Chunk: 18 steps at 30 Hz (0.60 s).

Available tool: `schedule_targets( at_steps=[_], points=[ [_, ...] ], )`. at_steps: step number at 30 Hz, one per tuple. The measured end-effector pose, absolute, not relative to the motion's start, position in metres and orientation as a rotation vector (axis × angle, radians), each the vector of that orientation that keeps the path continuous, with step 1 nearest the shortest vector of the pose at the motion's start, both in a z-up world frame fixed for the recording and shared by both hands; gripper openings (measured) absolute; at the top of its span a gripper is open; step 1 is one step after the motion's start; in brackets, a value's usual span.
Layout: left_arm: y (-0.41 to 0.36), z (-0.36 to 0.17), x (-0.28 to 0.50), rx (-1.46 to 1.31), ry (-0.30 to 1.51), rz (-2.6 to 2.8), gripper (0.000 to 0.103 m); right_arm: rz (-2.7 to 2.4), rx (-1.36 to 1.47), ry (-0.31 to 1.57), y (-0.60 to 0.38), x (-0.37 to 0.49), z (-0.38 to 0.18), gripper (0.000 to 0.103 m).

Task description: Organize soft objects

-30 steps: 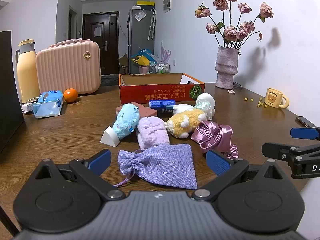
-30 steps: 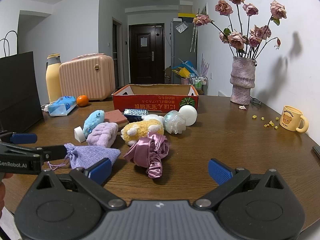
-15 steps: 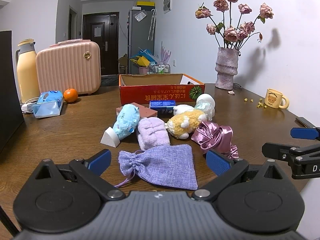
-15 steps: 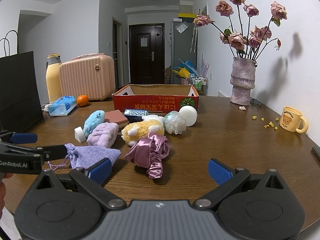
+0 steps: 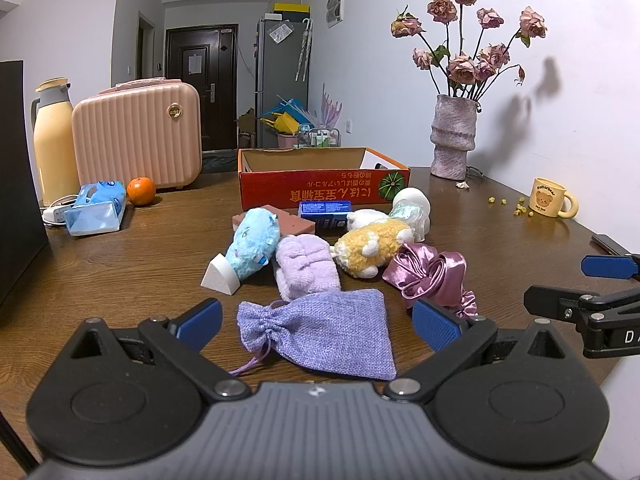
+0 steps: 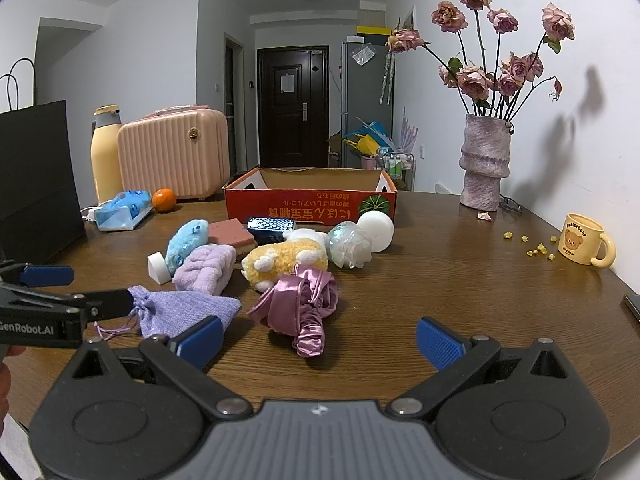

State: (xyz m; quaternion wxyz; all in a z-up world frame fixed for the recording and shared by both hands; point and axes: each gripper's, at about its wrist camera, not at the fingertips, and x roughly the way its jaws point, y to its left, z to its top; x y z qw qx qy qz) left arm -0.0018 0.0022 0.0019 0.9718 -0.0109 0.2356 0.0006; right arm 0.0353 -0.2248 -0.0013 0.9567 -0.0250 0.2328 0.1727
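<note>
Both grippers were held wide open and empty above the near table edge. The left gripper [image 5: 316, 320] was aimed at the lilac drawstring pouch [image 5: 320, 332], lying directly ahead between its fingers; the pink satin scrunchie [image 6: 300, 312] lay just ahead of the right gripper [image 6: 320, 338]. The red cardboard box [image 5: 320, 182] stood beyond the pile. A grasp across the pouch's gathered neck was judged best, so that the cloth is not dragged. No change from the earlier frames was noted.

The dark wooden tabletop [image 5: 500, 240] carries a red cardboard box [image 5: 320, 192], a cluster of soft toys [image 5: 320, 248], a purple drawstring pouch [image 5: 324, 332], a vase [image 5: 454, 142] and a yellow mug [image 5: 550, 198].
</note>
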Motion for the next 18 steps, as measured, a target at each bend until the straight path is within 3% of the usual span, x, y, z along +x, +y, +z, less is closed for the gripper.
schedule_targets(
  at_steps=[18],
  points=[
    [0.0031,0.0025,-0.0018,-0.025,0.477,0.002,0.103,0.347,-0.057,0.482,-0.2224,0.0376,-0.0043,0.103]
  ],
)
